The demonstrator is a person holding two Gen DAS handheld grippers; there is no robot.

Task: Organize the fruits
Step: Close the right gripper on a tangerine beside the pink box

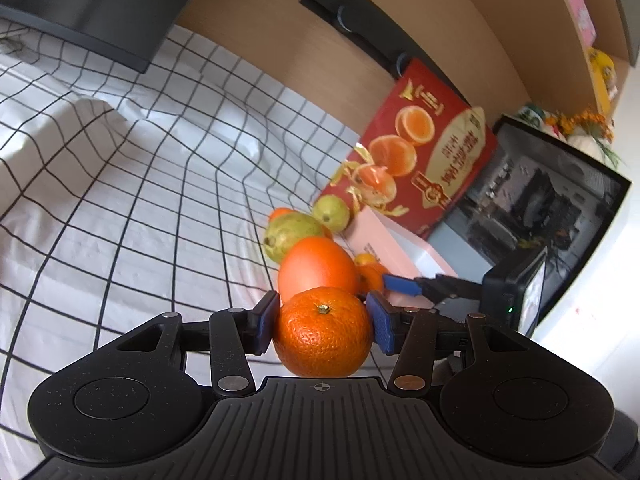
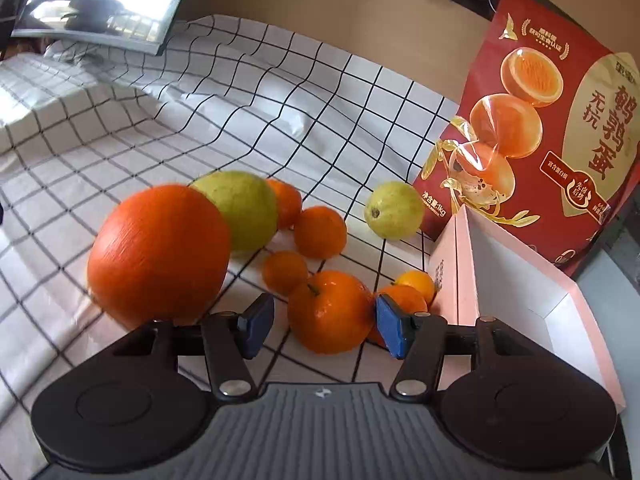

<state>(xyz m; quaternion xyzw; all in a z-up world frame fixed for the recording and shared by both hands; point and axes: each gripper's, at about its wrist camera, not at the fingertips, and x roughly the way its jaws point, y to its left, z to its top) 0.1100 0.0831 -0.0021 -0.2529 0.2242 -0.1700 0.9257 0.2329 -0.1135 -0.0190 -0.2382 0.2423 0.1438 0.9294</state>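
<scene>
Orange mandarin [image 1: 322, 332] clamped in left hand-held gripper [image 1: 322, 326].

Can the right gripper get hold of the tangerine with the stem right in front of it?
Probably yes. The tangerine already sits between the right gripper's open fingers, one pad at its side, with only bare checked cloth on the other.

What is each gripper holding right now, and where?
Left gripper: a mandarin, pads on its sides. Right gripper: nothing gripped; a tangerine sits between its jaws.
</scene>
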